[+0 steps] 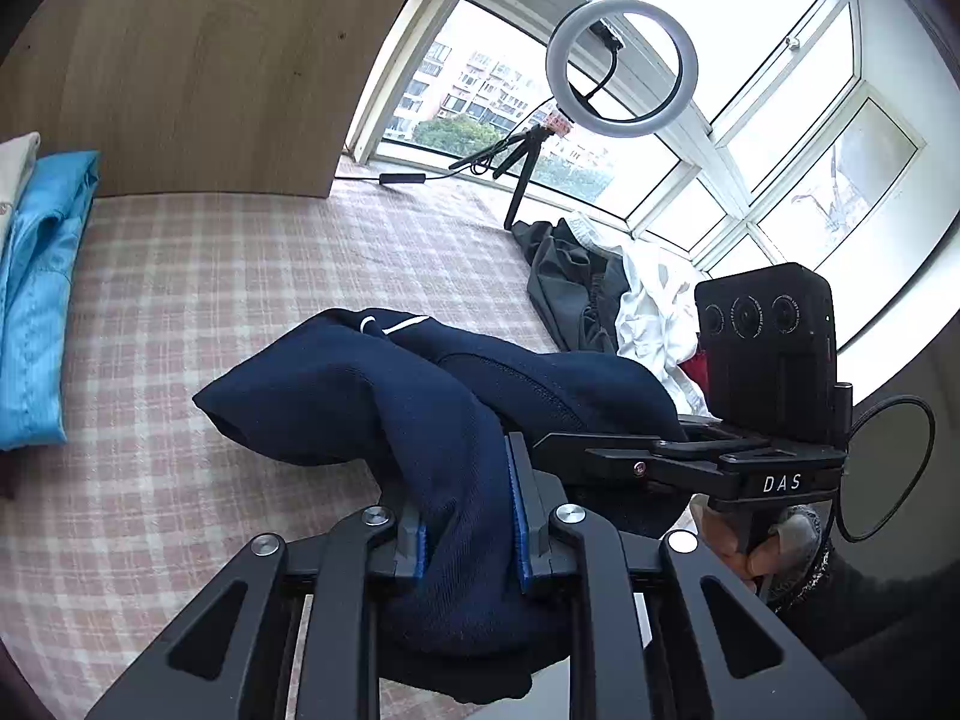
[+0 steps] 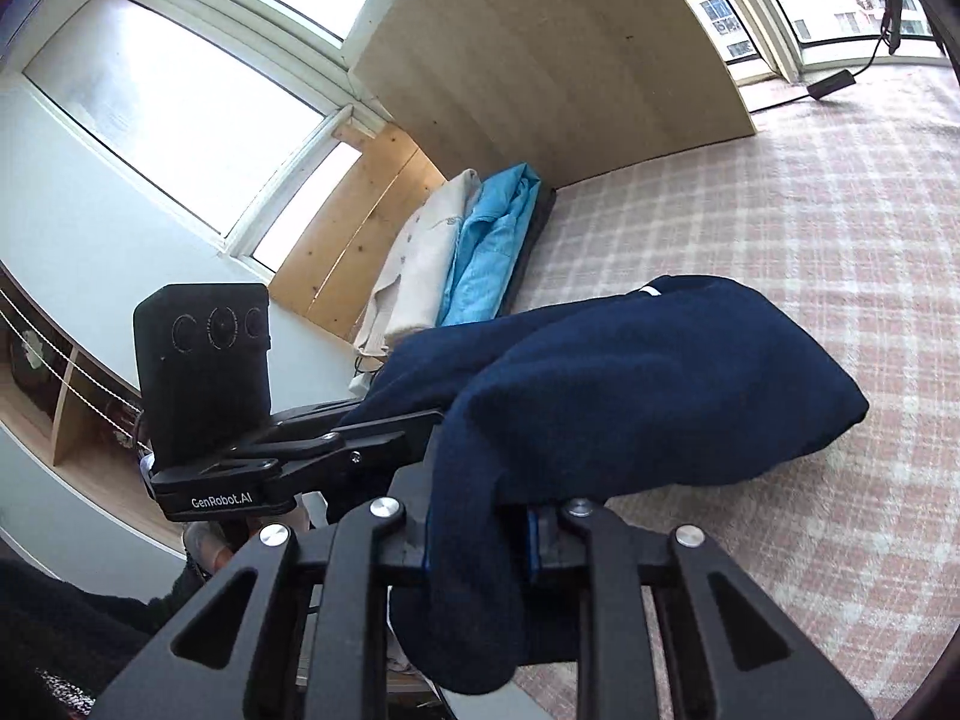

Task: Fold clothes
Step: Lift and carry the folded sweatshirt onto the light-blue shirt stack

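Navy knit fills the space between the blue-padded fingers of the left gripper (image 1: pixel 468 516), whose jaws are clamped on a bunched edge of the navy garment (image 1: pixel 420 396). The right gripper (image 2: pixel 480 531) is likewise closed on another part of the same garment (image 2: pixel 630 384), the cloth squeezed between its pads and hanging in a fold below them. The garment is slung between the two tools, and its far bulk sags toward the pink checked bedcover (image 1: pixel 270 252); whether it touches the cover cannot be told. A small white mark shows near the garment's upper edge.

Beside the left gripper, the other tool's black camera block (image 1: pixel 765 348) stands close on the right, a hand (image 1: pixel 744 546) wrapped around its handle.

Farther out, a folded blue garment (image 1: pixel 42 300) lies at the left edge of the bed, next to a cream one (image 2: pixel 420 264), both against a pale wooden board (image 2: pixel 540 60). A heap of dark and white clothes (image 1: pixel 606 300) sits near the windows (image 1: pixel 780 120), just beside a ring light (image 1: pixel 621 67) on a small tripod.
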The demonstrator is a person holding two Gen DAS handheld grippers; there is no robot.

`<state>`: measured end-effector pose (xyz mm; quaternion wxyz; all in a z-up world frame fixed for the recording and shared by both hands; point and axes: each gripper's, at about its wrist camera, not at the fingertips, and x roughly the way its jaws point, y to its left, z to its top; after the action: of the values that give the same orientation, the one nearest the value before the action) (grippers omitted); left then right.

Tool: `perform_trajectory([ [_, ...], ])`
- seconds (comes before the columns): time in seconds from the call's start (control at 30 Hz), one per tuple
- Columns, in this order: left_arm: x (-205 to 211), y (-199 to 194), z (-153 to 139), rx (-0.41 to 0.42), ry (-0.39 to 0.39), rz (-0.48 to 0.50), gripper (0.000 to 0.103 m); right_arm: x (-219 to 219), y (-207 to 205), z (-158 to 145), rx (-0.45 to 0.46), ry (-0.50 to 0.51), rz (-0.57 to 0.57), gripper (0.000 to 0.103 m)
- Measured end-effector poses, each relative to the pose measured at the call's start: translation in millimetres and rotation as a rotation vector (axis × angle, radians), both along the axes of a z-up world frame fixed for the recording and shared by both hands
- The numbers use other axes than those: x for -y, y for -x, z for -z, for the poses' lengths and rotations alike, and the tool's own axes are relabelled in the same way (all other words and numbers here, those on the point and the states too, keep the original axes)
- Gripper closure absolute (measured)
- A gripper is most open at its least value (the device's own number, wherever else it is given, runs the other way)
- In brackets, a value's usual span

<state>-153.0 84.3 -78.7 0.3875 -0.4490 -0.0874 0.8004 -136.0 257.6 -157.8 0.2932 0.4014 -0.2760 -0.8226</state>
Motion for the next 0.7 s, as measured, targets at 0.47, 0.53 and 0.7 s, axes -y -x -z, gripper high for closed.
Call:
perform_trajectory([
  [0.47,216,115,-118,-0.363,0.165,-0.154,0.084,230,182,-146,-0.338,-0.159,-0.117,0.084],
  [0.53,241,134,-104,-0.362,0.188,-0.16,0.084,257,205,-142,-0.334,-0.166,-0.131,0.084],
  [0.7,303,174,2,-0.146,0.382,-0.305,0.084,283,246,-62,-0.119,-0.191,-0.133,0.084],
])
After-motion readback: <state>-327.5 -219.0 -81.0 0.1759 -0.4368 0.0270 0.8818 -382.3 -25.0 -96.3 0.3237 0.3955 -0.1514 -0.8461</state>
